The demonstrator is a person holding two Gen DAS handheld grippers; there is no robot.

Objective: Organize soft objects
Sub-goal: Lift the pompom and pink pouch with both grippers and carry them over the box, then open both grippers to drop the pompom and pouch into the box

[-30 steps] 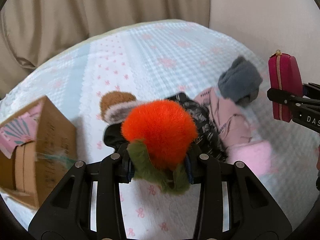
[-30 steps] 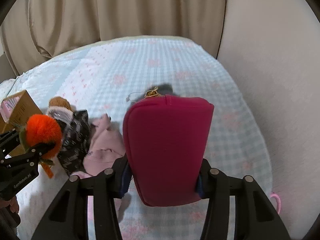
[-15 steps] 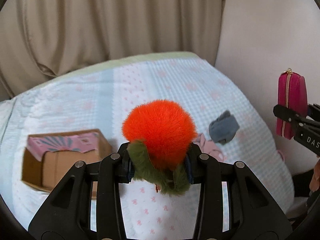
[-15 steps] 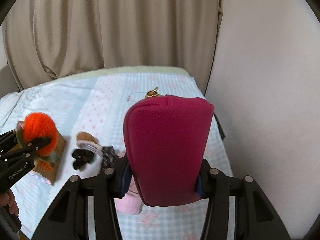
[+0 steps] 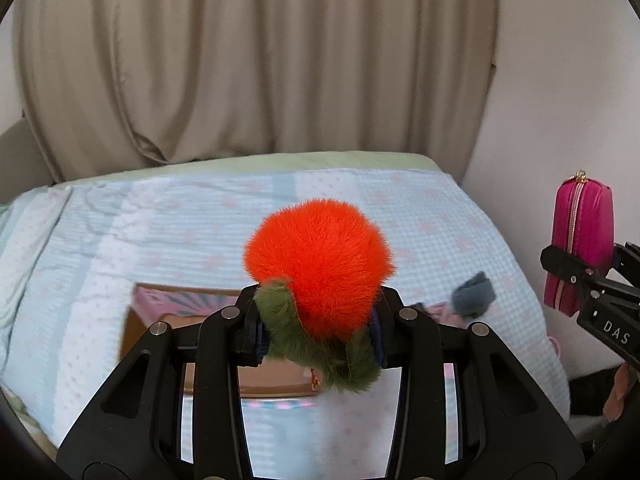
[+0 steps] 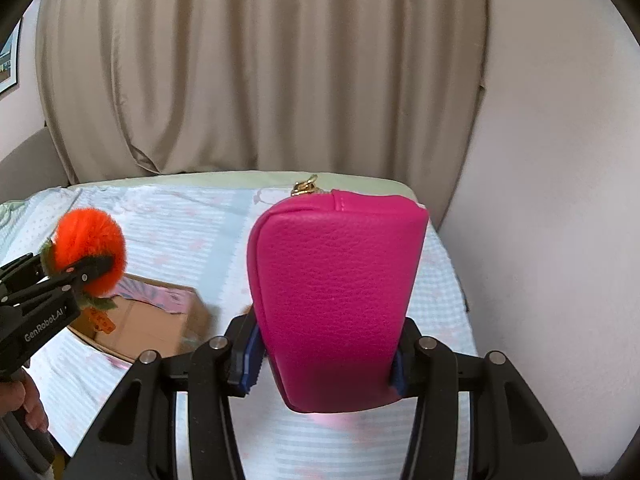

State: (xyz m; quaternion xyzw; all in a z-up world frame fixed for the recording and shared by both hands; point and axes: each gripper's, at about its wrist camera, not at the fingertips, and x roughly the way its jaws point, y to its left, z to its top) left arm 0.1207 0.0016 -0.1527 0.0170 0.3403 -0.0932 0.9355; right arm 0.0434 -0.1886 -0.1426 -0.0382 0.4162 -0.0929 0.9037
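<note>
My left gripper (image 5: 318, 332) is shut on a fluffy orange pom-pom toy (image 5: 320, 260) with green furry leaves, held high above the bed; it also shows in the right wrist view (image 6: 90, 248). My right gripper (image 6: 324, 356) is shut on a pink leather zip pouch (image 6: 336, 296), held upright; the pouch also shows in the left wrist view (image 5: 582, 244). An open cardboard box (image 5: 160, 320) lies on the bed below the orange toy; it also shows in the right wrist view (image 6: 152, 320). A grey soft item (image 5: 474, 290) and part of a pink garment lie on the bed to the right.
The bed (image 5: 160, 220) has a light blue and white checked cover. Beige curtains (image 5: 240, 60) hang behind it and a white wall (image 6: 560, 200) stands on the right. A person's hand (image 6: 24, 408) holds the left gripper.
Both grippers have risen and pulled back from the bed with their items. The left one has moved over the cardboard box; the pile of soft things has dropped mostly out of view.
</note>
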